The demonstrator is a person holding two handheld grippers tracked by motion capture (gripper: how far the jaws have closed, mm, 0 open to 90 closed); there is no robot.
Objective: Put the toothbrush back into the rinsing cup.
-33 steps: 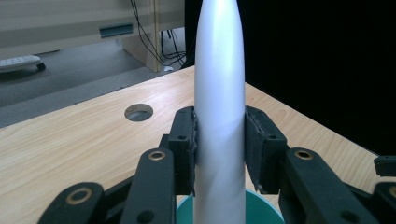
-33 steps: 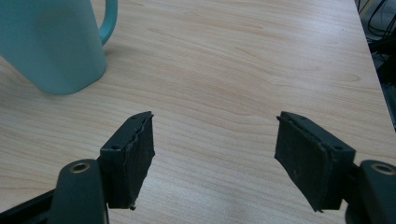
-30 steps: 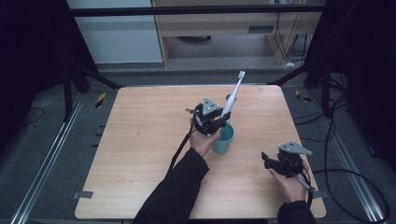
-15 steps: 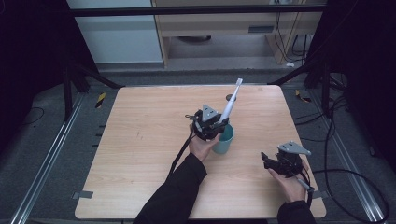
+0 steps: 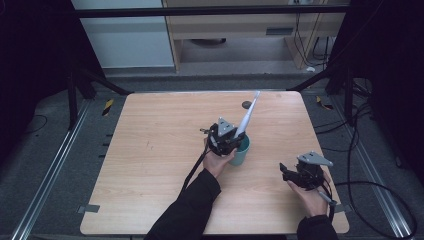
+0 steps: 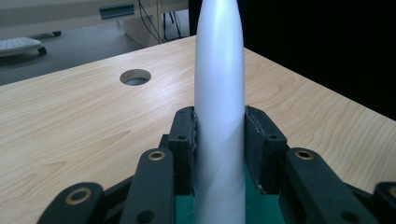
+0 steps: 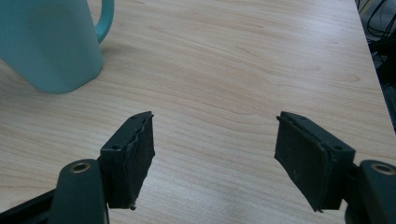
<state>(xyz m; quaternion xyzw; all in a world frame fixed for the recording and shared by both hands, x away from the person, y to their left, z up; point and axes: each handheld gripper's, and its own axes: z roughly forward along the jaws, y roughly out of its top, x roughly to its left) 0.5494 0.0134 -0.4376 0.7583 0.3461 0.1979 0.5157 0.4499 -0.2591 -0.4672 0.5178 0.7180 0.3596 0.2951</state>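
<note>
- While the left gripper [image 5: 227, 141] clamps its jaws on the pale tapered tube [image 5: 247, 119], the step in hand looks like standing that tube in the teal mug [image 5: 240, 152].
- The tube's lower end sits over or inside the mug mouth, and its tip leans up and away from the mug toward the table's far edge; in the left gripper view the tube [image 6: 219, 112] runs between the pads with the mug's green just below.
- The right gripper [image 5: 295, 176] rests on the wooden table [image 5: 150, 150] well to the mug's right, jaws spread wide and empty, the mug [image 7: 51, 42] ahead of them.
- Next, I judge, the tube should be lowered until it bears on the mug, then released gently so it does not tip the mug.
</note>
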